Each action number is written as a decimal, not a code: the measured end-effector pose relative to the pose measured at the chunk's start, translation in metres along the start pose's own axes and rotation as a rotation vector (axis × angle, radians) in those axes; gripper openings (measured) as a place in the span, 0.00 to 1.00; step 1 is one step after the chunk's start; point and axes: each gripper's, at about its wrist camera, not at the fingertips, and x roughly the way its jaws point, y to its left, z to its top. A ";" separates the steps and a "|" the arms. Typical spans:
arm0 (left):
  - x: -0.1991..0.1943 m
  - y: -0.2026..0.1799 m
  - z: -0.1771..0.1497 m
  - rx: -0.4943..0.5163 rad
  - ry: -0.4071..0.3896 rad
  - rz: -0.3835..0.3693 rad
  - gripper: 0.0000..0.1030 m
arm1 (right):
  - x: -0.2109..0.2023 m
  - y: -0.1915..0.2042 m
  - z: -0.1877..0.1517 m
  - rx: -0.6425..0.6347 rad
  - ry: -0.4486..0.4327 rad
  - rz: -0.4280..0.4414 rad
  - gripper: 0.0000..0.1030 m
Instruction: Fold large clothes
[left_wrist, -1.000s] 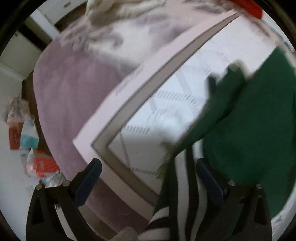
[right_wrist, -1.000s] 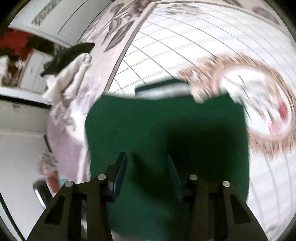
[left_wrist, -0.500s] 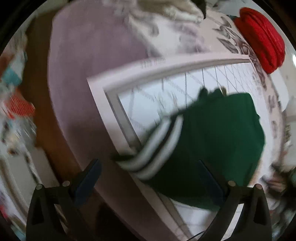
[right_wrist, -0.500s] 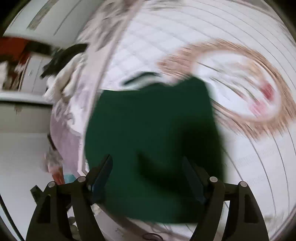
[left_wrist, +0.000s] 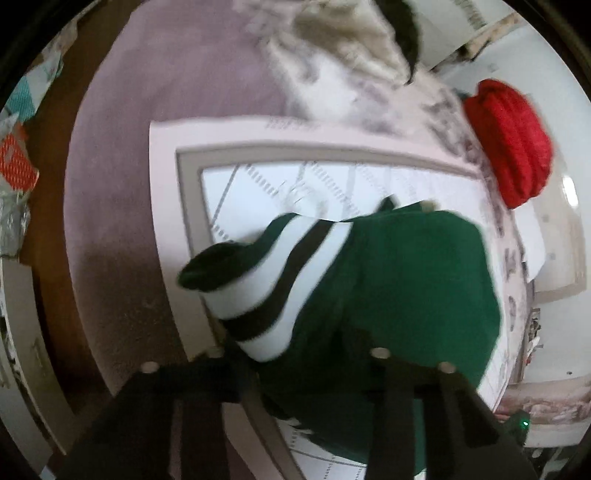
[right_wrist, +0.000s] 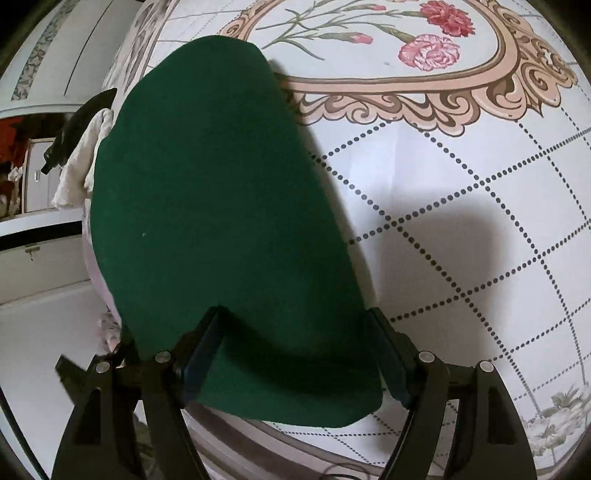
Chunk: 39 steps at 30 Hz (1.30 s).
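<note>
Your right gripper (right_wrist: 295, 354) is nearest in its view, its jaws spread wide and low over the near edge of the green sweater (right_wrist: 221, 206). The blue pads (right_wrist: 201, 363) sit on either side of a flat stretch of the cloth, with nothing pinched between them. Your left gripper (left_wrist: 295, 369) is set low against the same sweater (left_wrist: 399, 295); its black fingers (left_wrist: 391, 398) look drawn in fairly near each other with green cloth bunched in front of them, but the tips are hidden, so you cannot tell whether they are clamped on it.

The sweater lies folded on the sheet (right_wrist: 461, 221), a white one with a dotted grid and a framed print of pink flowers (right_wrist: 430, 51). In your left view its striped sleeve (left_wrist: 280, 280), white with dark bands, lies across the near left side, the dark cuff reaching the sheet's grey border (left_wrist: 184, 206).

Beyond the sheet is a mauve blanket (left_wrist: 122, 155). Farther off sit a red knitted bundle (left_wrist: 509, 140) and a heap of cream cloth (left_wrist: 343, 40) with something black on it.
</note>
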 end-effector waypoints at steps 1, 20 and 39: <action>-0.010 -0.003 -0.002 0.007 -0.023 -0.015 0.23 | 0.001 -0.001 0.000 0.000 0.001 0.002 0.77; -0.014 0.027 -0.019 0.004 0.103 0.085 0.34 | -0.022 0.019 -0.008 -0.069 -0.002 -0.125 0.77; 0.095 -0.107 -0.017 0.550 0.260 0.286 0.99 | 0.057 0.096 0.021 -0.317 0.102 -0.383 0.81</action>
